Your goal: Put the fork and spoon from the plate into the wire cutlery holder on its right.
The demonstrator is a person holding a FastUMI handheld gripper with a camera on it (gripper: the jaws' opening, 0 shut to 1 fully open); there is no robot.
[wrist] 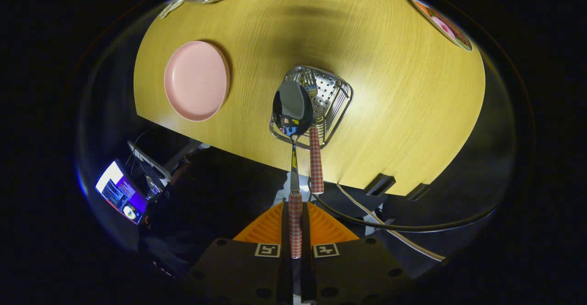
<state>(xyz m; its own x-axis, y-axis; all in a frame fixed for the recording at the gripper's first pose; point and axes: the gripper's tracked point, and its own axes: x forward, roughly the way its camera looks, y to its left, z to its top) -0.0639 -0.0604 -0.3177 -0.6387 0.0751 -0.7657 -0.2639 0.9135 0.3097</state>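
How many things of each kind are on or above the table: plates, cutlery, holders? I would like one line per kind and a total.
Plates: 1, the pink plate, bare.
Cutlery: 2, the spoon held in the shut jaws of the gripper above the holder, and the fork standing in the holder.
Holders: 1, the wire holder.
Total: 4.

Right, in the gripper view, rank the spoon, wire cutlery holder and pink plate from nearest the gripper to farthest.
1. Spoon: its handle is pinched in the gripper.
2. Wire cutlery holder: straight ahead, under the spoon's bowl, fork standing in it.
3. Pink plate: beyond, left of the holder.
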